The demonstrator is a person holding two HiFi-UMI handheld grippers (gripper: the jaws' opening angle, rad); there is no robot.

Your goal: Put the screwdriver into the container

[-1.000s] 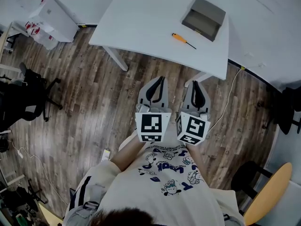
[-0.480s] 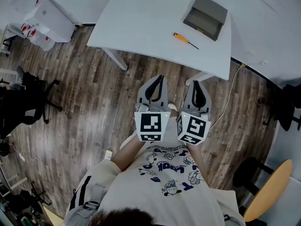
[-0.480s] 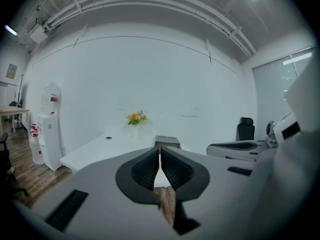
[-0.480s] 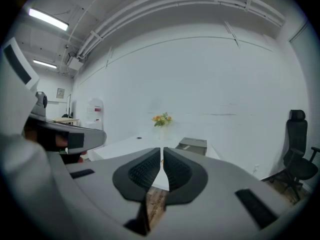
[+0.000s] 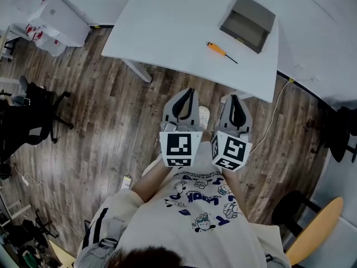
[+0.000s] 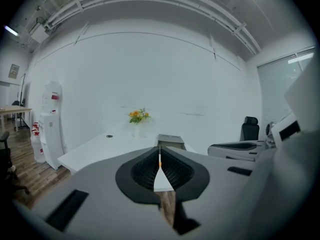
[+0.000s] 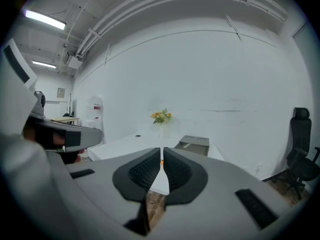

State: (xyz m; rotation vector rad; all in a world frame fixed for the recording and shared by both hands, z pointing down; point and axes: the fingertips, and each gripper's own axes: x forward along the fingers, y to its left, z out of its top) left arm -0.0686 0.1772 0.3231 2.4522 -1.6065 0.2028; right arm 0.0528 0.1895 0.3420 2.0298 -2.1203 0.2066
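Two grippers: left gripper [image 5: 188, 92] and right gripper [image 5: 233, 97], held side by side over the wooden floor [image 5: 111, 110], short of the table's near edge.
Left jaws: clenched together, with only a thin slit between the pads; nothing held.
Right jaws: likewise pressed together and empty.
Screwdriver [image 5: 221, 52]: lying flat on the white table [image 5: 167, 32], near its right front edge; not yet touched by either gripper.
Long axis: slanted across the tabletop in the head view, with the orange handle to the left and farther off, and the thin dark shaft running right and toward the person.
Bearing from jaws: ahead of both grippers and well apart from them. It lies almost straight ahead of the right gripper and off to the right of the left one.
Nearer gripper: right, judged from the head view.
Container [image 5: 241, 25]: a grey open box on the same table, just beyond the screwdriver and a little to its right. The two are close but apart, and the box looks empty.
Task progress: judged as not begun, with the reach to come.
Next move calls for: jaws let apart first, then brought in across the slanted handle, not along it.
Risk: the round handle may roll on the smooth top if nudged by one pad.
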